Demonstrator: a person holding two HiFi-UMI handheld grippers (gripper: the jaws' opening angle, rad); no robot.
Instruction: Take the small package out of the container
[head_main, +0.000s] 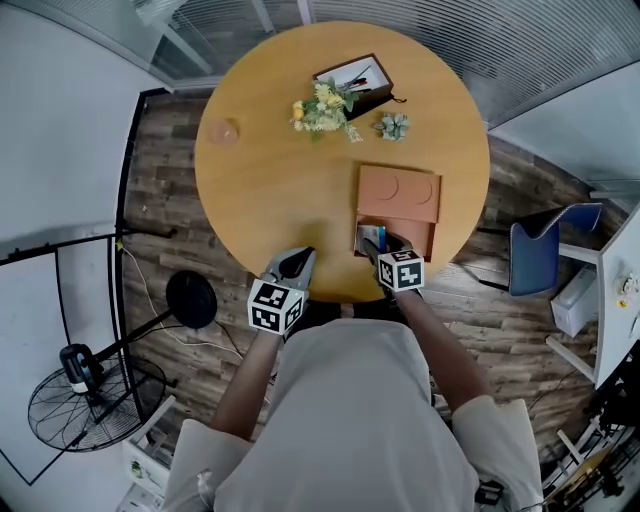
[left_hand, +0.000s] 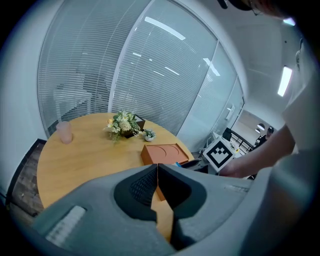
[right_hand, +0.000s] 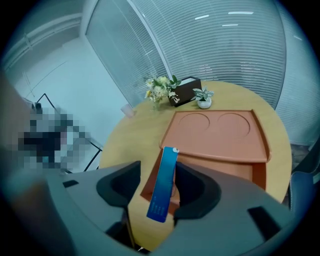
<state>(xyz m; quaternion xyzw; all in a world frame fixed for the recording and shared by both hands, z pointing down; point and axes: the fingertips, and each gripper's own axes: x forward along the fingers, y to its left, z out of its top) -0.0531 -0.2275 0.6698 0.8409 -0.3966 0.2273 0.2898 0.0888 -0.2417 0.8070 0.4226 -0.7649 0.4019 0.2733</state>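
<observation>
Near the desk's (head_main: 250, 190) front edge, the small package (right_hand: 163, 190) is flanked, not clamped, by the parted right claw (right_hand: 159, 175); it could be toppled by a nudge. Nothing is held in the left claw (left_hand: 158, 172), which is closed.

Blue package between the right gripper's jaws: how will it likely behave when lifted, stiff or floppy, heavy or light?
The blue package looks thin and flat, so it is probably light. It stands straight without sagging, so it is likely fairly stiff. Its smooth-looking face might slip against the pads of the right gripper.
</observation>
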